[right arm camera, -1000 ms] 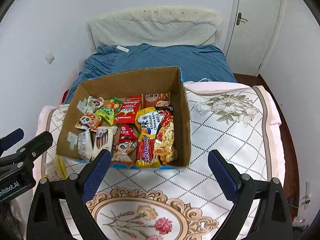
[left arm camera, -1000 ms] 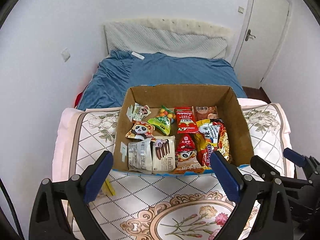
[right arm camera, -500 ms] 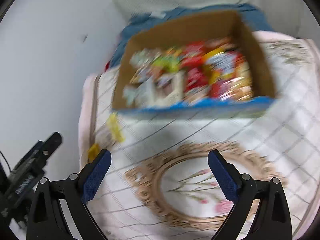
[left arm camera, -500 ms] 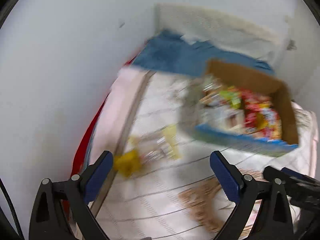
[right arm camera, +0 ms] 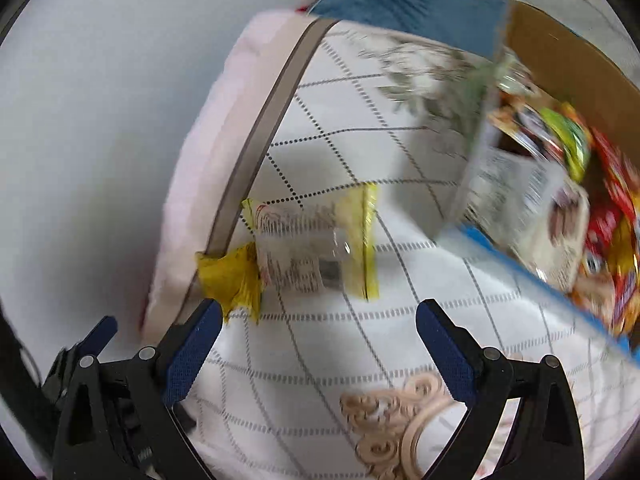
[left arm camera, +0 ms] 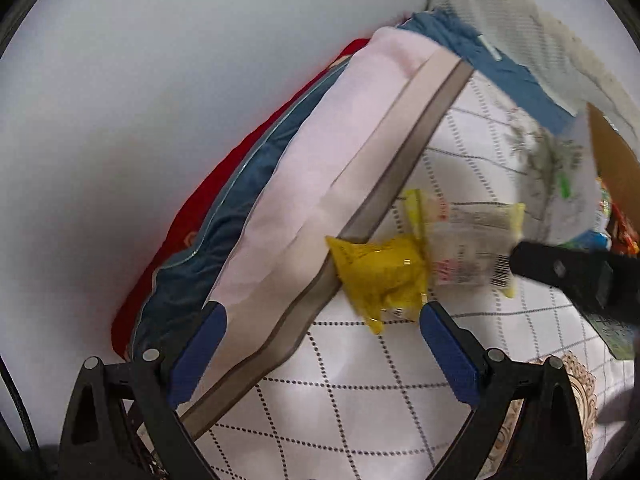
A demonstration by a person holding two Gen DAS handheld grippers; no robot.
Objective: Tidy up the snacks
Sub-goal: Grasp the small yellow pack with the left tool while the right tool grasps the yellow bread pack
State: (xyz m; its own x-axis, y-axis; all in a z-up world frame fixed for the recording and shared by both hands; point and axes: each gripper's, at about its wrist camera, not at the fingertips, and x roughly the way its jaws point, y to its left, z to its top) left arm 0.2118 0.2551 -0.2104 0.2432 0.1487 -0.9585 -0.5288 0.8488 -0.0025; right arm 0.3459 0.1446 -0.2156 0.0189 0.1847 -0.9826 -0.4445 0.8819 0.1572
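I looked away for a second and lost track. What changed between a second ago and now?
Both grippers swung left, away from the cardboard box, toward two loose packets: the yellow packet and the clear packet. The left gripper and right gripper stayed open and empty; nothing was grasped, and the packets and box stayed put.

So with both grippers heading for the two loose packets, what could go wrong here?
The yellow packet lies against the clear packet, so a grab may drag both. It also sits at the blanket's edge and could slide off. Left gripper and right gripper, both open, might collide.
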